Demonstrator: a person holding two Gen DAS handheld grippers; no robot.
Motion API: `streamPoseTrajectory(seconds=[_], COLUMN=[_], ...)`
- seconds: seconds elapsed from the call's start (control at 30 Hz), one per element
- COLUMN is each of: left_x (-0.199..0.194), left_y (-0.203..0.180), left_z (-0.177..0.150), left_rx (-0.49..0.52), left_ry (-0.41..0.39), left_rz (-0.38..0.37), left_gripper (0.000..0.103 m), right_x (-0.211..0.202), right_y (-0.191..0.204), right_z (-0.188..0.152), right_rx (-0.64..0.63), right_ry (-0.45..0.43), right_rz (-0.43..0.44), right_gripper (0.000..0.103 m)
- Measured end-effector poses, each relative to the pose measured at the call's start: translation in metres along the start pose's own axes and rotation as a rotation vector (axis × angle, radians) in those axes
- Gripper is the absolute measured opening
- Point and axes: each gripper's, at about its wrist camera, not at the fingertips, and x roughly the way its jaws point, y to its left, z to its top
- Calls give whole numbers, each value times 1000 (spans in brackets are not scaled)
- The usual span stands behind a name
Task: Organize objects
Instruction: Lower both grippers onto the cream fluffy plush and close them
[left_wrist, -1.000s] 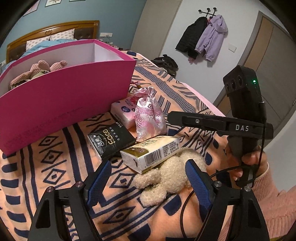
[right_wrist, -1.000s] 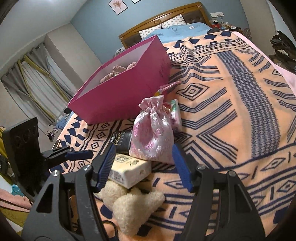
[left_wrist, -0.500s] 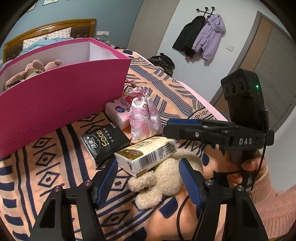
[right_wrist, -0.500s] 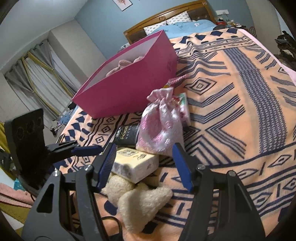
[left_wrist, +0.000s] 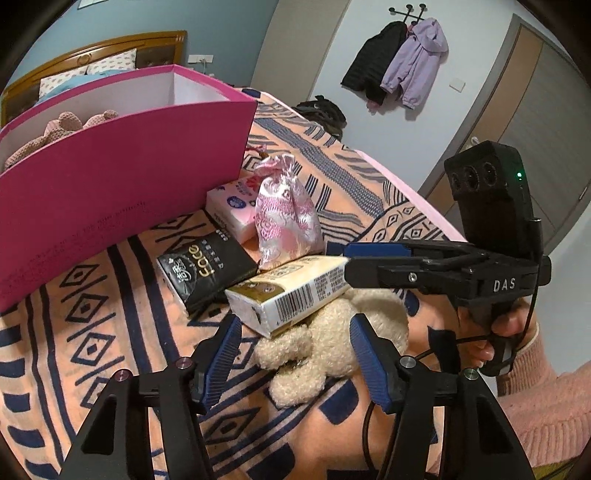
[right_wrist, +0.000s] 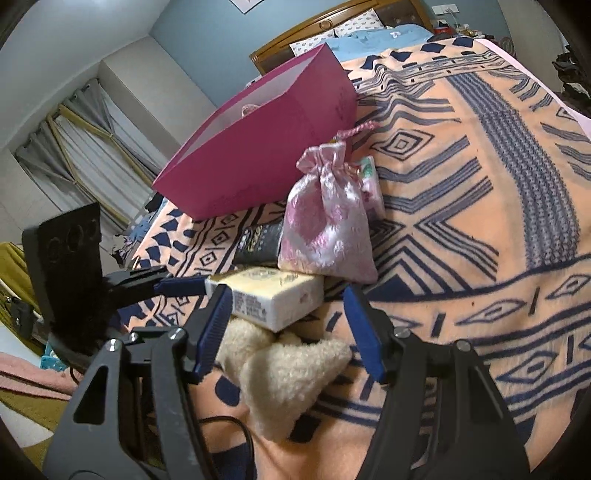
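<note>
- On the bed's patterned orange and navy blanket (left_wrist: 110, 332) lie five loose items in one tight cluster: three tissue packs, one satin pouch and one plush toy.
- One magenta box (left_wrist: 110, 206) stands open just behind the cluster; one pink knitted toy (left_wrist: 62, 125) shows over its rim.
- One black tissue pack (left_wrist: 205, 271) lies flat, nearest the box wall.
- One white and pink tissue pack (left_wrist: 232, 206) sits beside it, touching the pink satin drawstring pouch (left_wrist: 286, 218), which stands upright with its neck gathered.
- One cream tissue pack (left_wrist: 291, 291) with a barcode rests tilted, one end propped on the cream plush toy (left_wrist: 325, 343).
- Two hand-held grippers are present.
- Left gripper (left_wrist: 295, 354): its jaws have just been closing and now stand partly apart, straddling the plush toy and the low end of the cream pack; the blue pads look just clear of both, so nothing is gripped.
- Right gripper (right_wrist: 286, 325): jaws partly apart, the cream pack and plush toy between them in its own view; whether the left pad touches the pack I cannot tell. From the left wrist camera its fingers reach in level from the right, over the cream pack's far end.
- One hand (left_wrist: 498, 336) in a pink knit sleeve (left_wrist: 546, 406) holds the right gripper's handle.
- Two jackets, one black and one lilac, hang on one wall hook (left_wrist: 406, 11).
</note>
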Motion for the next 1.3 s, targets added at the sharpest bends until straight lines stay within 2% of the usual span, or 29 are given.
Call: streamPoseTrajectory(seconds=[0.23,0.37,0.53,0.6,0.77,0.97,1.13,1.3], left_x=[12,13,5,3,2,2,7,8], left_y=[-3,-1,11,17,24,22,17,16], left_z=[-6,-8,-7,-7,-7,-7,-8,-9], left_rx=[13,1,-53,-71,-90,-67,-46,-42], left_ry=[59,61,29,25,29,36,53,60], left_rz=[-8,-27,-16,-5,-8,-16,-35,-47], left_gripper=[62,62,50,47,46,48,55,55], right_x=[11,14,18,20,28,16,6,-1], right_y=[0,5,9,10,20,18,8,10], right_z=[-8,-11,-10,-8,-8,-15,-20,-29], right_rx=[7,9,17,34,16,1,17,23], right_ry=[53,57,65,65,73,64,67,82], right_rz=[15,21,43,90,109,49,-2,-30], right_gripper=[65,65,65,65,65,65,65,65])
